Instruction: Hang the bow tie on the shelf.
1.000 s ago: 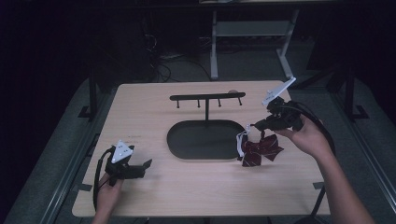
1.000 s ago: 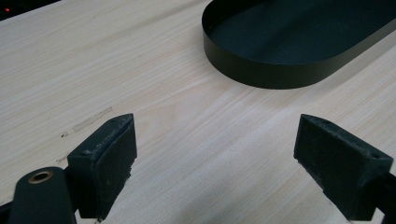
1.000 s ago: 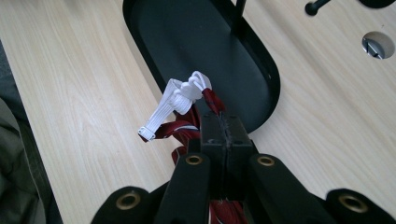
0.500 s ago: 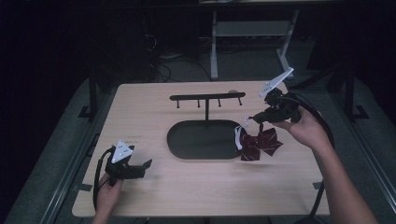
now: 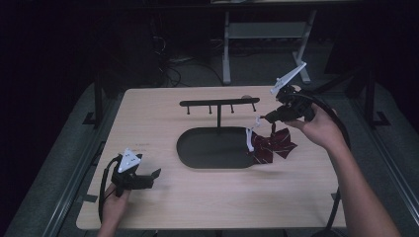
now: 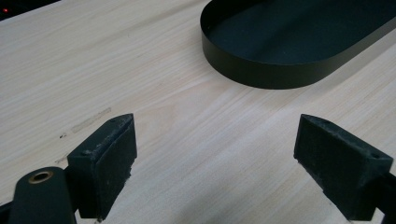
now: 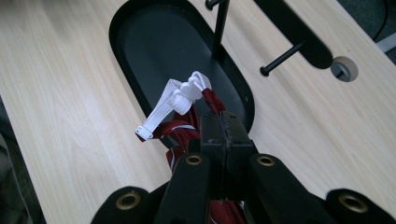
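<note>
A dark red bow tie (image 5: 272,146) with a white elastic strap (image 5: 251,136) hangs from my right gripper (image 5: 269,117) over the right end of the black oval tray (image 5: 207,153). In the right gripper view the jaws are pressed together on the red fabric (image 7: 180,133), and the white strap (image 7: 170,105) juts out to the left of the right gripper (image 7: 224,123). Whether the bow's lower edge touches the table I cannot tell. My left gripper (image 5: 155,177) rests at the table's front left, open with nothing between its pads (image 6: 109,154).
A thin post rises from the tray (image 7: 154,51) and carries a black bar with several pegs (image 5: 220,102), just left of my right hand. A round hole (image 7: 344,68) sits in the tabletop behind the bar. The tray's near wall (image 6: 261,74) lies ahead of the left gripper (image 6: 215,149).
My right gripper has risen and drifted slightly toward the back with the bow tie, which now hangs higher. The left gripper has stayed put.
</note>
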Demonstrator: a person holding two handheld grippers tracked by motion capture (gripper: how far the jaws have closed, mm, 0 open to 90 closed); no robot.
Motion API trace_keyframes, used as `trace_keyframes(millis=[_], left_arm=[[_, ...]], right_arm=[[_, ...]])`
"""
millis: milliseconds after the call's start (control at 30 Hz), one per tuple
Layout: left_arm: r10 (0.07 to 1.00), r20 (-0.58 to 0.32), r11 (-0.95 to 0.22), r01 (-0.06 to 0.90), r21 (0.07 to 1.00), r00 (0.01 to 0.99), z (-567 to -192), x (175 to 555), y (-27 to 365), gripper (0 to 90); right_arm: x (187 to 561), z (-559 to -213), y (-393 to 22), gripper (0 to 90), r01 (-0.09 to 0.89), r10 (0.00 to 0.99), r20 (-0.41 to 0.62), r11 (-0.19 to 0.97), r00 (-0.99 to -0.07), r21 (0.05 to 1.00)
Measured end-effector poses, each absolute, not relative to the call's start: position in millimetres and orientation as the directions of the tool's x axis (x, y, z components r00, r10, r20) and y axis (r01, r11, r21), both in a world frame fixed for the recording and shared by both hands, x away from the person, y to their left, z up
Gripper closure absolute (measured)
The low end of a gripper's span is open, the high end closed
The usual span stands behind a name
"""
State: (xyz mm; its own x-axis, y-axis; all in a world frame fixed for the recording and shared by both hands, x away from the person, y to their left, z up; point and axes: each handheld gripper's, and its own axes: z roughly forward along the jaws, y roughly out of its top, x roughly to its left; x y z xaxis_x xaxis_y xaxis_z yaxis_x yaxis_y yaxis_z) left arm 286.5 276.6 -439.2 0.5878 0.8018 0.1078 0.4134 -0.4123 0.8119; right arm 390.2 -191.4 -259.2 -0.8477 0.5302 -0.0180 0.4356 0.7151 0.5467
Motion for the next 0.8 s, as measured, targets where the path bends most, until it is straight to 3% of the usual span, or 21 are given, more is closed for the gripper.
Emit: trace_keyframes(millis=[800], left_arm=[[0.803,0.1,-0.404,0.413,0.816,0.588,-439.6,286.7,275.9,13.1]], right_arm=[[430.0,-253.1,-178.0,89.2,0.498,0.592,-0.023,0.698,-0.806,0.515]])
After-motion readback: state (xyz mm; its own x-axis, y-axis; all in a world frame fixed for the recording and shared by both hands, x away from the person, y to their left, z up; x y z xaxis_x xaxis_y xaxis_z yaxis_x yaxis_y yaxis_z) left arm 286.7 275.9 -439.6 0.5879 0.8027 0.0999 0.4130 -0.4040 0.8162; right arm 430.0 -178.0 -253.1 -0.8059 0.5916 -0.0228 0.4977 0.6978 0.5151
